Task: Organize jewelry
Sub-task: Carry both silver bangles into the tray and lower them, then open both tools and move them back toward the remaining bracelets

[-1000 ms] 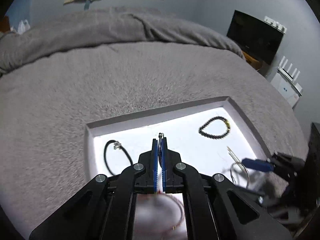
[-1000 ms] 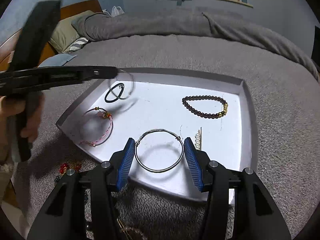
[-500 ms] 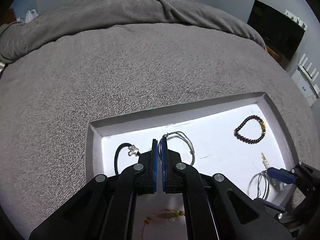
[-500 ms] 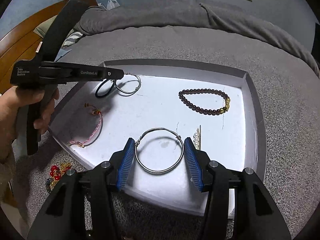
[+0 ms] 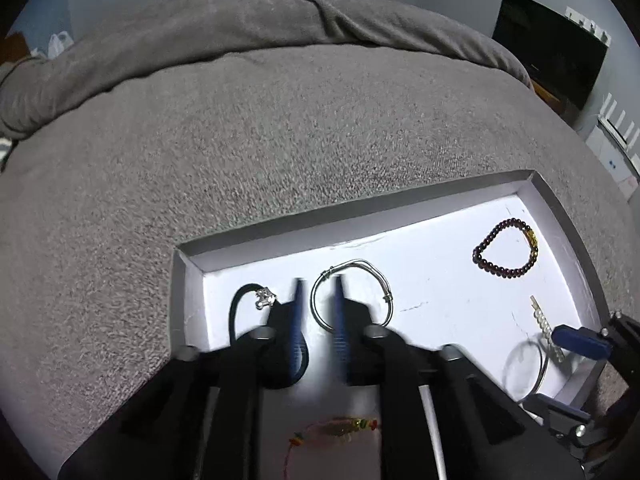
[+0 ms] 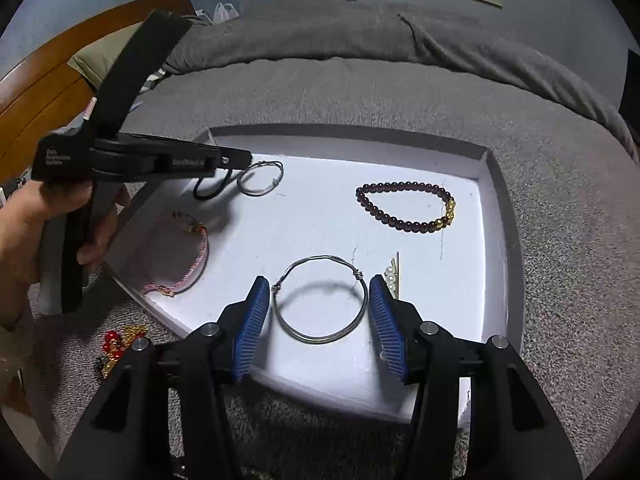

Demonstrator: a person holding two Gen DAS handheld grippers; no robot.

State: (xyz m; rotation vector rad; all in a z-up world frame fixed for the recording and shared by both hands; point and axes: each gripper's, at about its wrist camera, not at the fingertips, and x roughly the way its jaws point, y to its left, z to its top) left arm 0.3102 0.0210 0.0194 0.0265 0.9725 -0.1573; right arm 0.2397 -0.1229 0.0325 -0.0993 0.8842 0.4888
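A white tray (image 5: 568, 216) (image 6: 500, 208) lies on the grey bed. My left gripper (image 5: 318, 284) (image 6: 240, 160) is open, its fingers on either side of the edge of a silver wire bangle (image 5: 352, 296) (image 6: 260, 178) that lies in the tray's far left corner, next to a black cord bracelet (image 5: 240, 308) (image 6: 208, 192). My right gripper (image 6: 318, 300) (image 5: 576, 340) is open and empty above a second silver bangle (image 6: 320, 300) (image 5: 524, 368) lying near the tray's front edge.
The tray also holds a dark bead bracelet (image 6: 404, 208) (image 5: 506, 254), a pink woven bracelet (image 6: 188, 256) (image 5: 336, 432) and a pearl hair clip (image 6: 392, 274) (image 5: 546, 330). Red and gold jewelry (image 6: 116, 344) lies on the blanket left of the tray.
My left gripper has opened and let the silver bangle down onto the tray beside the black cord bracelet. My right gripper has stayed open over the other bangle.
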